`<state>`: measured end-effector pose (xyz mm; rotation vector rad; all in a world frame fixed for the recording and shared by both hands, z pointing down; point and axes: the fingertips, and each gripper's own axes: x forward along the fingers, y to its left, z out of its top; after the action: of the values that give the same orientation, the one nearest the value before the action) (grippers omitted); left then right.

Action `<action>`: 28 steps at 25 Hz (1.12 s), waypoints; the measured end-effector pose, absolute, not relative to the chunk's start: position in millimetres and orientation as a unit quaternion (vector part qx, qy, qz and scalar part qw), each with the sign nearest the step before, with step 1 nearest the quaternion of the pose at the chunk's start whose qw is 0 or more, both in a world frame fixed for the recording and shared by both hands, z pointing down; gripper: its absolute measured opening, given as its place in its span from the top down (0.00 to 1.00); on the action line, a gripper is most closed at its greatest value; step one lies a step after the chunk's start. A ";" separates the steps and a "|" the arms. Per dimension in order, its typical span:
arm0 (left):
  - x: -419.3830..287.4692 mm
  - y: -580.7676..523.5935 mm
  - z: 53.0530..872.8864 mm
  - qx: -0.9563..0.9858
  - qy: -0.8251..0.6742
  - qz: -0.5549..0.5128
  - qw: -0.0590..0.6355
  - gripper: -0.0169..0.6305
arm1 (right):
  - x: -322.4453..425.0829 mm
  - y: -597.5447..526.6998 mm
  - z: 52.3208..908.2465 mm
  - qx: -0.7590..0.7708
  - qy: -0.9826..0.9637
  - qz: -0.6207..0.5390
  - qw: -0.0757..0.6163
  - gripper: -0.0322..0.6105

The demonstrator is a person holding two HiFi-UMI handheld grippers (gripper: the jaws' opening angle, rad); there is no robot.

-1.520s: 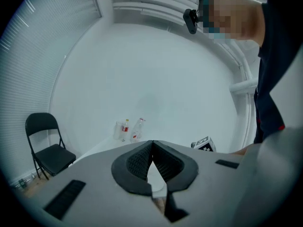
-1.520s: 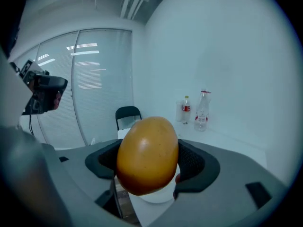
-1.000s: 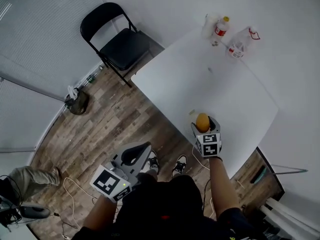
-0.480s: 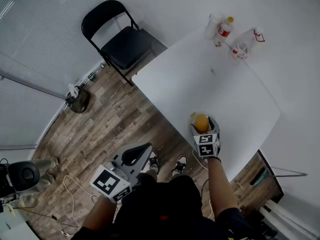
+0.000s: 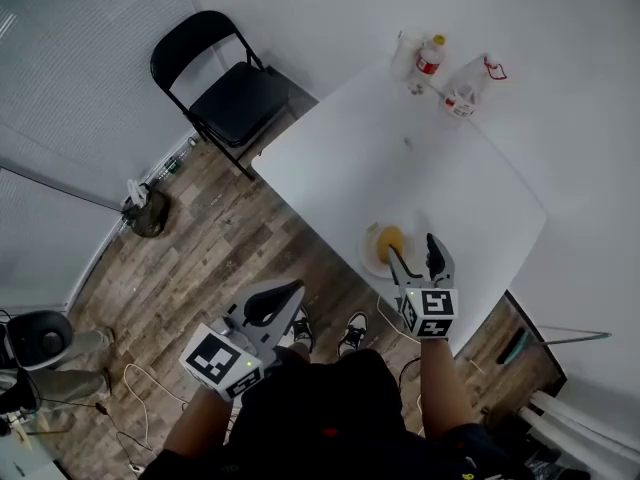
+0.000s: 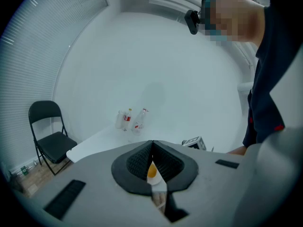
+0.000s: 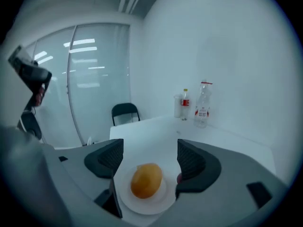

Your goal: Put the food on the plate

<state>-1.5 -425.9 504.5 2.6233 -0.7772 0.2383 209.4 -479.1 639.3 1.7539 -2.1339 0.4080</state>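
Observation:
An orange-yellow bread roll (image 5: 390, 241) (image 7: 146, 179) lies on a small white plate (image 5: 372, 261) (image 7: 165, 203) near the front edge of the white table (image 5: 400, 178). My right gripper (image 5: 418, 258) (image 7: 147, 168) is open just behind the plate, jaws wide apart, with the roll free between and beyond them. My left gripper (image 5: 284, 294) (image 6: 152, 161) is shut and holds nothing; it hangs off the table over the wooden floor. Through its closed jaws the roll (image 6: 151, 171) shows as a sliver.
Two bottles (image 5: 428, 60) (image 5: 466, 88) and a clear cup (image 5: 404, 53) stand at the table's far corner. A black folding chair (image 5: 225, 93) stands to the left of the table. A cable and a person's shoes lie on the floor near the table's edge.
My right gripper has opened, left the roll on the plate and drawn back toward me. The left gripper has stayed where it was.

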 end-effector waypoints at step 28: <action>42.6 -400.3 374.7 0.968 -0.237 -0.009 0.078 0.94 | 216.0 -361.6 354.5 0.635 -0.771 -0.046 0.021 0.90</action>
<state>42.6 -400.3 374.7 2.8994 -0.7095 -0.0281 216.0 -361.6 354.5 1.9696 -2.3888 -0.1434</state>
